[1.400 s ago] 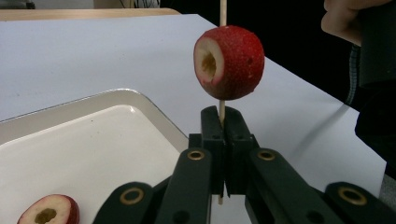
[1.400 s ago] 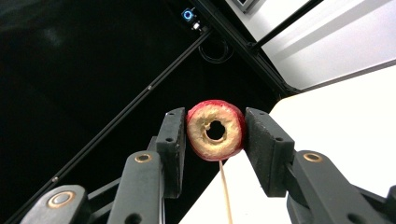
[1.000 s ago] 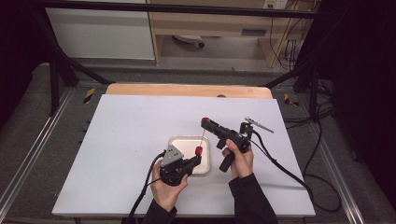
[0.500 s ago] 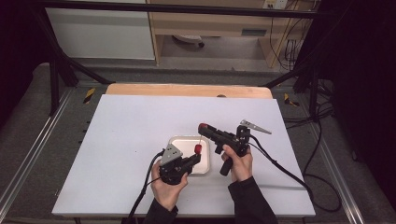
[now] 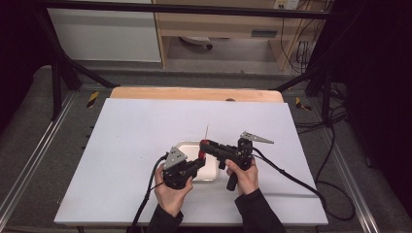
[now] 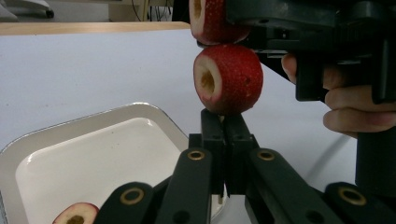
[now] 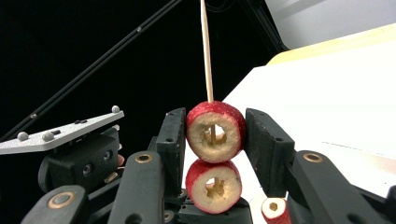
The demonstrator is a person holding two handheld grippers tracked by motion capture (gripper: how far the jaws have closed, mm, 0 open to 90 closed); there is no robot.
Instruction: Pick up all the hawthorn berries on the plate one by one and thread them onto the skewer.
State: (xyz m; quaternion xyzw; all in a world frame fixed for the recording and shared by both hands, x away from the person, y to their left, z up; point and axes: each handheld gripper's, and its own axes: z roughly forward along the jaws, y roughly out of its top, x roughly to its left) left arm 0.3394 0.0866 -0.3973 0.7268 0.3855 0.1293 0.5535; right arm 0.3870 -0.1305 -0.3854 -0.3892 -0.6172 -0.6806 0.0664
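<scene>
Matt plastic, glossy tray, seedy red fruit

Both grippers (image 5: 198, 162) (image 5: 206, 145) look like matt black plastic with brassy metal pins, one topped by a dull grey metal plate (image 7: 60, 131). The fruit rings (image 7: 215, 132) have a rough, speckled red skin and pale pithy flesh, on a thin bare-wood skewer (image 7: 206, 51). The tray (image 6: 56, 158) is smooth glossy white; the table (image 5: 131, 131) is matt white with a wood edge.

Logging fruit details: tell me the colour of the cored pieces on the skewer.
Red skin with pale cream flesh: the cored pieces. Best in the right gripper view.
</scene>
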